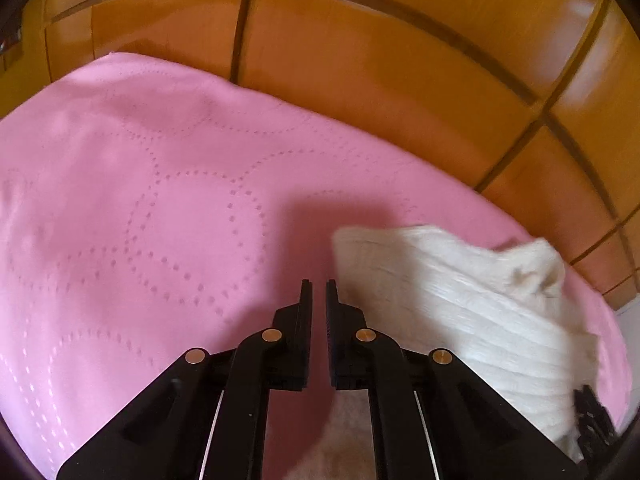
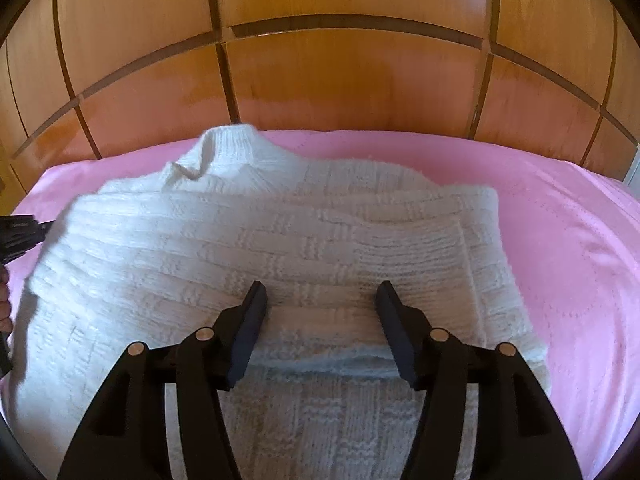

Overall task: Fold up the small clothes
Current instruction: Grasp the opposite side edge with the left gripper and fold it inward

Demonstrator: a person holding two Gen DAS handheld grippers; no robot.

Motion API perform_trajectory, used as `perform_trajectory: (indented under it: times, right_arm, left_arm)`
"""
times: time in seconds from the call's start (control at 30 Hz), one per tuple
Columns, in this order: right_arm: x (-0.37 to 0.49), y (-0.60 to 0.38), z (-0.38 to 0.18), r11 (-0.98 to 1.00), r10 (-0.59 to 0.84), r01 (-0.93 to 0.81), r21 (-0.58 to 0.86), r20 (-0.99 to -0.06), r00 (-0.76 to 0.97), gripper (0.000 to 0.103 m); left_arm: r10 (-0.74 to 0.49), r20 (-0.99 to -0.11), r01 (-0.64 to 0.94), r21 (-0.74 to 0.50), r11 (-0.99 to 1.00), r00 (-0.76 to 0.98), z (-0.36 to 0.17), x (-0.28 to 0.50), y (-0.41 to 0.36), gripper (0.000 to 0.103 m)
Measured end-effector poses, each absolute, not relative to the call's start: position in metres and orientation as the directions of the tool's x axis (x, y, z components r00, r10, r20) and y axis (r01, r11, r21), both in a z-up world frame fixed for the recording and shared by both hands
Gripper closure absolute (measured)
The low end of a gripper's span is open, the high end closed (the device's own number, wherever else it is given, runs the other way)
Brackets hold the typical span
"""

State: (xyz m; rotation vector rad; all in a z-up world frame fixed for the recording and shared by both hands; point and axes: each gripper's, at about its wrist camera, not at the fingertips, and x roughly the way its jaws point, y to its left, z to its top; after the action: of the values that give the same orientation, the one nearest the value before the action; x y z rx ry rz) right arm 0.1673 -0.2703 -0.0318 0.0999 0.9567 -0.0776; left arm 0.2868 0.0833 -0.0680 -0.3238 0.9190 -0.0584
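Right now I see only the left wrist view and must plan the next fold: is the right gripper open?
Observer: Yes. The right gripper is open, jaws wide, over the sweater.
Operator: Is the sweater folded at all?
Observer: Partly. A folded layer's edge lies between the fingers.
Operator: Where is the collar?
Observer: At the far side, near the headboard, with the collar raised.

The left gripper (image 1: 319, 286) had its jaws nearly closed, holding nothing. The right gripper (image 2: 320, 290) was spread wide.
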Motion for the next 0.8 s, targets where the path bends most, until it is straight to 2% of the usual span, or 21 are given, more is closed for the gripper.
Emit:
perform_trajectory:
  times: [0.03, 0.07, 0.1, 0.17, 0.2, 0.33, 0.43, 0.63, 0.7, 0.73, 0.77, 0.8]
  right_arm:
    - [0.168, -0.271, -0.033, 0.993, -0.025, 0.112, 0.049, -0.818, 0.574, 0.044]
    - [0.169, -0.271, -0.035, 0.992, -0.030, 0.115, 0.044, -0.820, 0.572, 0.044]
    - [0.170, -0.271, -0.035, 0.992, -0.035, 0.120, 0.041, -0.821, 0.570, 0.044]
    - [0.172, -0.272, -0.036, 0.990, -0.051, 0.136, 0.032, -0.823, 0.566, 0.044]
    - [0.173, -0.271, -0.037, 0.990, -0.057, 0.138, 0.026, -0.824, 0.564, 0.044]
    - [0.174, -0.269, -0.038, 0.990, -0.077, 0.143, 0.006, -0.820, 0.567, 0.043]
    - [0.174, -0.270, -0.038, 0.990, -0.073, 0.141, 0.009, -0.819, 0.570, 0.042]
    - [0.171, -0.270, -0.038, 0.991, -0.064, 0.135, 0.018, -0.813, 0.578, 0.038]
    - [0.169, -0.270, -0.036, 0.990, -0.068, 0.137, 0.016, -0.811, 0.581, 0.031]
    - [0.168, -0.270, -0.034, 0.990, -0.073, 0.139, 0.010, -0.809, 0.583, 0.016]
    - [0.165, -0.269, -0.031, 0.989, -0.092, 0.147, -0.006, -0.804, 0.588, 0.006]
    - [0.162, -0.268, -0.027, 0.987, -0.113, 0.158, -0.022, -0.796, 0.595, 0.006]
  left_arm:
    - [-0.198, -0.747, -0.064, -0.306, 0.950, 0.634, -0.060, 0.278, 0.081, 0.095]
    - [-0.210, -0.728, -0.036, -0.306, 0.951, 0.653, -0.054, 0.265, 0.086, 0.085]
    - [-0.228, -0.707, -0.002, -0.308, 0.951, 0.669, -0.048, 0.255, 0.081, 0.079]
    - [-0.284, -0.673, 0.086, -0.312, 0.946, 0.683, -0.039, 0.240, 0.064, 0.057]
    - [-0.304, -0.676, 0.141, -0.286, 0.948, 0.671, -0.041, 0.232, 0.051, 0.053]
    - [-0.216, -0.793, 0.156, -0.153, 0.976, 0.570, -0.083, 0.230, 0.024, 0.052]
    - [-0.203, -0.773, 0.121, -0.162, 0.979, 0.601, -0.076, 0.222, 0.026, 0.052]
    - [-0.202, -0.724, 0.088, -0.193, 0.977, 0.660, -0.047, 0.188, 0.031, 0.032]
    - [-0.201, -0.713, 0.088, -0.192, 0.977, 0.672, -0.040, 0.175, 0.033, 0.032]
    - [-0.199, -0.710, 0.086, -0.192, 0.978, 0.676, -0.037, 0.168, 0.033, 0.032]
    - [-0.199, -0.704, 0.087, -0.191, 0.978, 0.681, -0.034, 0.159, 0.031, 0.032]
    - [-0.199, -0.701, 0.090, -0.190, 0.978, 0.685, -0.032, 0.154, 0.032, 0.032]
